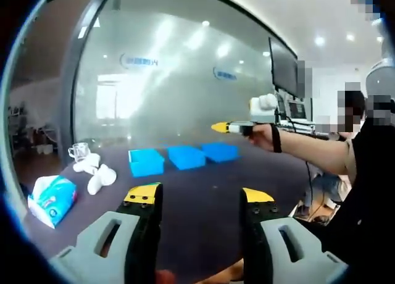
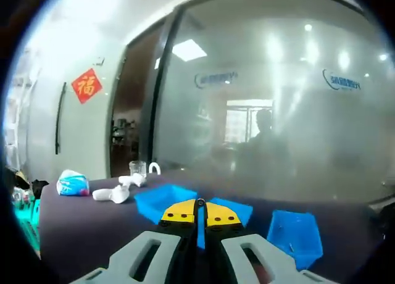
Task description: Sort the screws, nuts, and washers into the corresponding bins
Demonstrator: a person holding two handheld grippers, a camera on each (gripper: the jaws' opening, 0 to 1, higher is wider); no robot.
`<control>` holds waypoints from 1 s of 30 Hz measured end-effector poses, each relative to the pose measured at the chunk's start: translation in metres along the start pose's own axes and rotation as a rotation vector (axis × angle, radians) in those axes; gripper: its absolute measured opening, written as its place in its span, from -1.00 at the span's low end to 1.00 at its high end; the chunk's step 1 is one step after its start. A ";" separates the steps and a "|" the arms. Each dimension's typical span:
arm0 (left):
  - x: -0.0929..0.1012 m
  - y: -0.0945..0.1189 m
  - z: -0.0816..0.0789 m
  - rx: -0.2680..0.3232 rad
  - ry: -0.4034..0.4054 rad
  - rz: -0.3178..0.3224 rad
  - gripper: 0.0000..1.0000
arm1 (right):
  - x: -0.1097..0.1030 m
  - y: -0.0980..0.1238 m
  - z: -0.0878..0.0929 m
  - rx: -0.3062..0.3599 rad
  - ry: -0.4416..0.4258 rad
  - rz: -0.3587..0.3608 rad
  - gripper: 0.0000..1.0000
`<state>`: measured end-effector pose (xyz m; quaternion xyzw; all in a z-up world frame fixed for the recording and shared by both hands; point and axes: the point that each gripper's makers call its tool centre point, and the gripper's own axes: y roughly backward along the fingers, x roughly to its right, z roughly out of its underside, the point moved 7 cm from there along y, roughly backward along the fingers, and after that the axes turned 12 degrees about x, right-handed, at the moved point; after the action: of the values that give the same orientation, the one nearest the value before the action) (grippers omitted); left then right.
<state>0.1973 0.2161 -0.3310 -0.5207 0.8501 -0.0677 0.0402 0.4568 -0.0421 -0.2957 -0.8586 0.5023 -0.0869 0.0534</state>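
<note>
3 bright blue bins (image 1: 185,157) were seen in a row on the dark worktop (image 1: 203,204), well ahead of the left gripper (image 1: 200,195), whose fingers were spread wide and empty. The right gripper (image 2: 199,211) was closed above the bins with nothing seen between its fingers. A tissue pack (image 1: 52,199) and white cups (image 1: 95,171) lay beside a frosted glass wall (image 1: 185,80).

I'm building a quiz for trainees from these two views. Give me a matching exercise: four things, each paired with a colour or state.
Things:
1. left gripper
2. right gripper
3. rectangular plastic bins
4. soft tissue pack

States or colours:
A. jaws shut together
B. blue, in a row on the dark table
C. jaws wide apart
D. white and light blue, near the table's edge

Pairs: 1-C, 2-A, 3-B, 4-D
</note>
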 end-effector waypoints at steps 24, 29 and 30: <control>-0.005 0.005 -0.001 0.011 0.029 -0.038 -0.06 | 0.014 -0.074 0.048 -0.175 0.015 0.018 -0.98; -0.003 0.005 -0.001 0.009 0.032 -0.032 -0.06 | 0.013 -0.072 0.050 -0.165 0.055 -0.001 -0.59; -0.003 0.005 -0.001 0.008 0.031 -0.031 -0.06 | 0.012 -0.070 0.050 -0.164 0.056 -0.014 -0.53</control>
<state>0.1946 0.2210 -0.3309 -0.5324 0.8423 -0.0795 0.0282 0.5325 -0.0174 -0.3306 -0.8608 0.5032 -0.0697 -0.0319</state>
